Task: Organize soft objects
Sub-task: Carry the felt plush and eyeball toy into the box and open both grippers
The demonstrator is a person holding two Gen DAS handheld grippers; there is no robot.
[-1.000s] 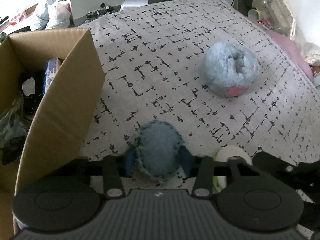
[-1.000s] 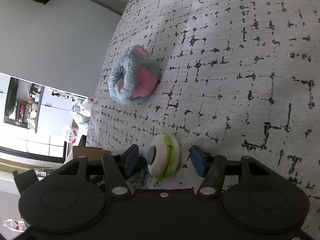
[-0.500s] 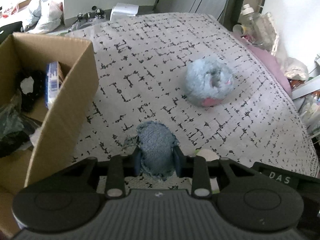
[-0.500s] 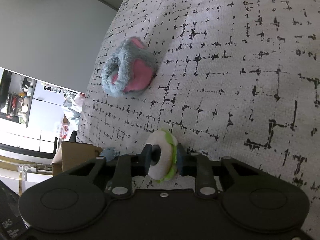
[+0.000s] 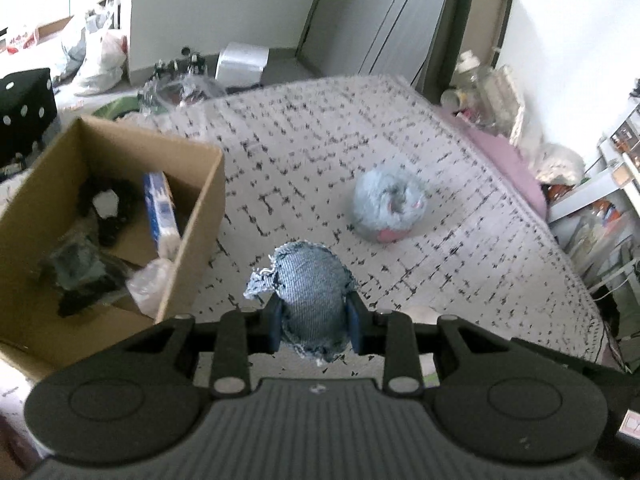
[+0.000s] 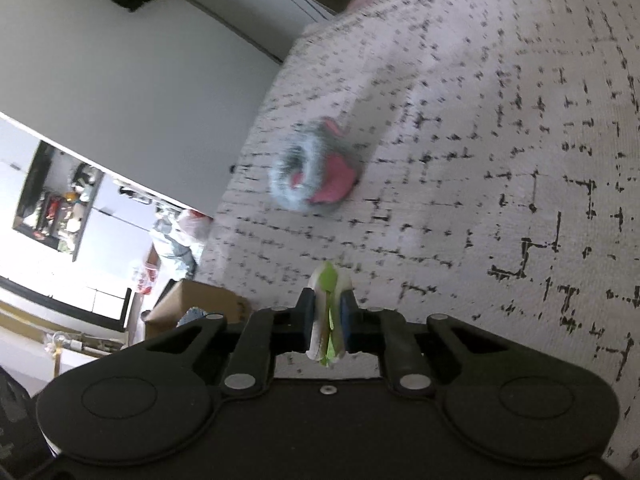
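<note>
From the left wrist, your left tongs (image 5: pixel 314 322) pinch the denim pouch (image 5: pixel 314 280) between both pads, its frayed edge sticking out on the left. It hangs clear of the bed (image 5: pixel 460 248), and the open box (image 5: pixel 192 240) sits just to its left, already holding dark odds and ends and a blue packet (image 5: pixel 160 208). The fluffy toy (image 5: pixel 390 206) lies further out on the bed, untouched. To do this step well, carry the pouch over the box wall before you let go; the near flap is tall, so clear the rim first and release only once the pouch is above the opening. The tool points steeply down toward the bed, roughly level across.

From the right wrist, your right tongs (image 6: pixel 327 320) have just been closing and now squeeze the white-and-green pad (image 6: pixel 328 312) thin between the pads. It is soft and squashed nearly flat, so keep the pressure steady; I judge it could slip if you ease off. This tool is rolled over on its side, so the bed runs up the right of the view, and it is angled downward. The box corner (image 6: pixel 196 304) shows low on the left, with the fluffy toy (image 6: pixel 314 176) ahead.
</note>
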